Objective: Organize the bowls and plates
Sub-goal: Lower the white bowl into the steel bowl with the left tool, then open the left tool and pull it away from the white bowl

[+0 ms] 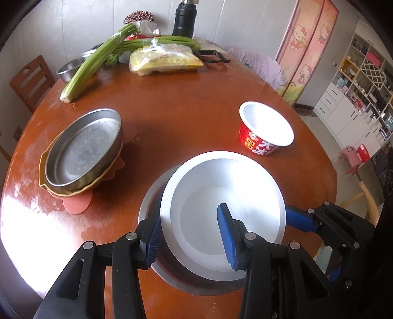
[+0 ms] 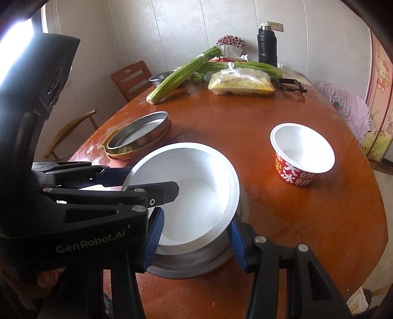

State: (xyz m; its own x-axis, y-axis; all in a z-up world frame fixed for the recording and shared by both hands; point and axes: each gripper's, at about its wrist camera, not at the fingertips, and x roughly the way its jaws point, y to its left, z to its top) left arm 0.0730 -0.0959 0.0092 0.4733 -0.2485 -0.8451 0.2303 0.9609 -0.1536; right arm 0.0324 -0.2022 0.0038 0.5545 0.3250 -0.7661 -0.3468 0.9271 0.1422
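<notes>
A white bowl (image 1: 231, 196) sits tilted in a shallow metal plate (image 1: 152, 211) at the table's near edge. My left gripper (image 1: 191, 235) is open, one finger outside the bowl's left rim and one finger inside it. My right gripper (image 2: 194, 240) is open and straddles the bowl's near rim (image 2: 186, 245) above the metal plate (image 2: 191, 265). The left gripper (image 2: 147, 186) reaches in from the left in the right wrist view. A metal pan (image 1: 83, 149) rests on a yellow dish at the left. A red paper bowl (image 1: 265, 127) stands at the right.
At the far end of the brown table (image 1: 184, 110) lie celery (image 1: 95, 61), a bagged package (image 1: 164, 59), a steel bowl (image 1: 68, 68) and a black flask (image 1: 184, 19). Chairs stand around the table. A pink mat (image 1: 76, 203) lies under the yellow dish.
</notes>
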